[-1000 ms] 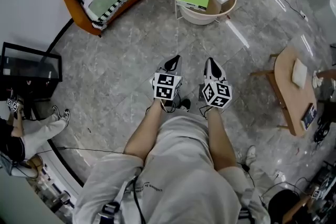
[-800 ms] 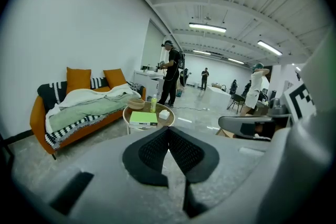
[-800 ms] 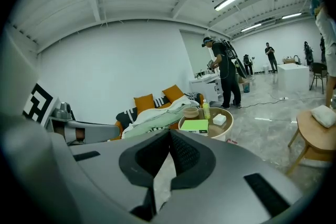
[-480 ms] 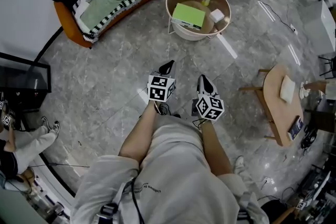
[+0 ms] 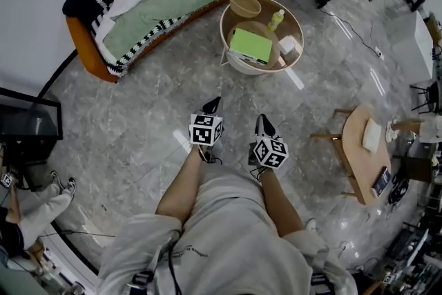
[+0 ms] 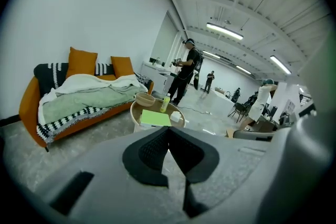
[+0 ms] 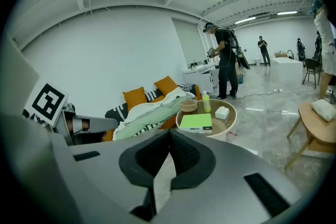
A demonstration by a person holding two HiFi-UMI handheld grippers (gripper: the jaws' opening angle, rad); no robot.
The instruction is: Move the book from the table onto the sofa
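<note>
I am holding both grippers out low in front of me over the grey stone floor. The left gripper (image 5: 215,103) is pressing its jaws fully together on nothing, and the right gripper (image 5: 260,121) beside it is doing the same: in each gripper view the dark pads are meeting with no thing between them. Both are pointing toward 12 o'clock in the head view, where the round table (image 5: 224,30) is standing well apart from them.

The green book (image 5: 251,45) is lying flat on that table, near its middle. A bowl (image 5: 245,5) is sitting at the book's 12 o'clock, a pale green bottle (image 5: 276,18) at its 1 o'clock, and a small white box (image 5: 290,45) at its 3 o'clock. The orange sofa (image 5: 81,38) is standing at the table's 10 o'clock, with a green blanket (image 5: 173,0) lying over its seat.
</note>
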